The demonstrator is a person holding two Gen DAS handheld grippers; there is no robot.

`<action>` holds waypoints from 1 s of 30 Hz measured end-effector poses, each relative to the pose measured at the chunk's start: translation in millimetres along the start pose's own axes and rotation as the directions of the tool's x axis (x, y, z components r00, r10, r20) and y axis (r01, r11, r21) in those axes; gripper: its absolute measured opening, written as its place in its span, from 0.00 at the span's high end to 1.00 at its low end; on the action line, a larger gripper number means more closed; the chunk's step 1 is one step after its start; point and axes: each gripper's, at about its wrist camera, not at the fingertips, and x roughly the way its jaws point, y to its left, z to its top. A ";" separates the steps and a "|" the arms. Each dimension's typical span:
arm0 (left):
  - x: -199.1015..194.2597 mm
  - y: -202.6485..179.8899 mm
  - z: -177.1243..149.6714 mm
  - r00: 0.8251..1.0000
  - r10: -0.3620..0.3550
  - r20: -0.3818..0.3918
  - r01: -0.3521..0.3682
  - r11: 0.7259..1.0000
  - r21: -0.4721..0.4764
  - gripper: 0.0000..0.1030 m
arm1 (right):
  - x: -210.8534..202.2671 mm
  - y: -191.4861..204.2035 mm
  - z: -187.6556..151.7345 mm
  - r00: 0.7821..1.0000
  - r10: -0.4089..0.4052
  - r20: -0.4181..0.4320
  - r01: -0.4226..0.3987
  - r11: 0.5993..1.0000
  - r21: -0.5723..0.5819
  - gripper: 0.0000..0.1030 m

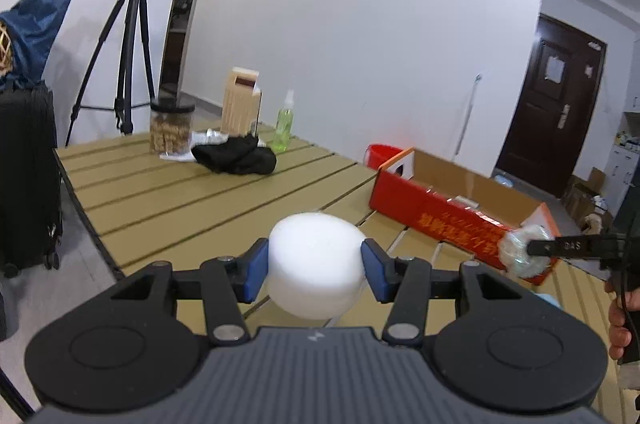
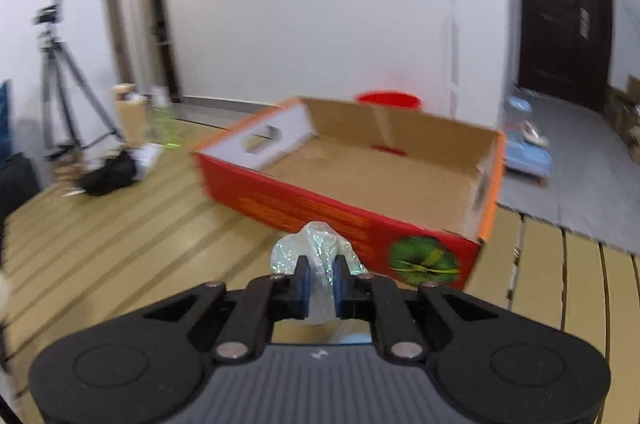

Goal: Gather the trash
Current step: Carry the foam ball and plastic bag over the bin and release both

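My left gripper (image 1: 316, 264) is shut on a white foam block (image 1: 316, 256), its blue pads pressed against both sides, above the slatted wooden table (image 1: 180, 192). In the right wrist view my right gripper (image 2: 320, 280) is shut on a crumpled clear plastic wrapper (image 2: 316, 248), just in front of the red cardboard box (image 2: 340, 212). The box stands open, its brown inside (image 2: 360, 164) in sight. From the left wrist view the right gripper (image 1: 532, 248) shows at the far right, holding the plastic wrapper (image 1: 516, 248) in front of the red box (image 1: 440, 216).
At the table's far end stand a jar of snacks (image 1: 170, 128), a black cloth (image 1: 236, 156), a beige carton (image 1: 240, 104) and a green spray bottle (image 1: 284, 124). A tripod (image 1: 128, 56) and a black suitcase (image 1: 28, 184) stand left. A red bucket (image 2: 390, 100) sits behind the box.
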 end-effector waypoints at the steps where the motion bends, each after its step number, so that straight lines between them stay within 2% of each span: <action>1: -15.9 4.5 1.3 1.000 0.004 0.006 -0.004 1.000 0.006 0.50 | -15.2 17.6 0.3 0.999 0.035 0.006 -0.035 0.999 -0.024 0.90; 5: -76.7 27.1 -4.7 0.998 0.061 -0.006 -0.060 0.996 0.066 0.50 | -76.6 82.7 -15.6 0.980 0.200 0.023 -0.197 0.976 -0.091 0.90; 7: -107.1 42.2 -12.2 0.996 0.091 -0.005 -0.090 0.991 0.096 0.49 | -103.6 116.4 -27.3 0.958 0.286 0.014 -0.282 0.951 -0.127 0.89; 10: -145.5 68.5 -29.9 0.989 0.145 -0.041 -0.139 0.984 0.114 0.49 | -138.6 166.1 -56.1 0.912 0.408 -0.031 -0.408 0.900 -0.154 0.89; 14: -178.5 104.7 -75.8 0.971 0.183 -0.152 -0.168 0.980 0.104 0.48 | -162.9 219.5 -116.9 0.869 0.478 -0.128 -0.495 0.848 -0.192 0.88; 17: -183.3 130.5 -120.0 0.938 0.214 -0.271 -0.199 0.977 0.081 0.48 | -163.1 249.6 -169.0 0.854 0.475 -0.212 -0.516 0.828 -0.221 0.87; 19: -179.4 145.1 -148.2 0.908 0.222 -0.356 -0.222 0.974 0.040 0.48 | -154.7 265.3 -201.9 0.857 0.441 -0.266 -0.501 0.832 -0.236 0.87; 21: -175.6 152.8 -167.0 0.883 0.219 -0.414 -0.235 0.972 0.013 0.48 | -139.0 275.3 -226.0 0.846 0.420 -0.328 -0.501 0.838 -0.219 0.87; 25: -146.6 163.7 -179.8 0.848 0.182 -0.498 -0.211 0.977 -0.002 0.48 | -102.5 284.3 -251.6 0.835 0.356 -0.419 -0.468 0.860 -0.203 0.87; 27: -123.6 168.2 -182.0 0.824 0.181 -0.538 -0.202 0.979 0.020 0.48 | -87.0 282.0 -256.2 0.820 0.341 -0.459 -0.465 0.865 -0.189 0.86; 28: -107.3 170.4 -182.2 0.806 0.178 -0.564 -0.197 0.980 0.029 0.47 | -77.1 280.2 -260.1 0.811 0.339 -0.476 -0.464 0.869 -0.172 0.85; 30: -77.3 172.8 -185.9 0.780 0.148 -0.608 -0.161 0.986 0.034 0.45 | -58.6 281.3 -265.8 0.789 0.335 -0.515 -0.469 0.870 -0.152 0.82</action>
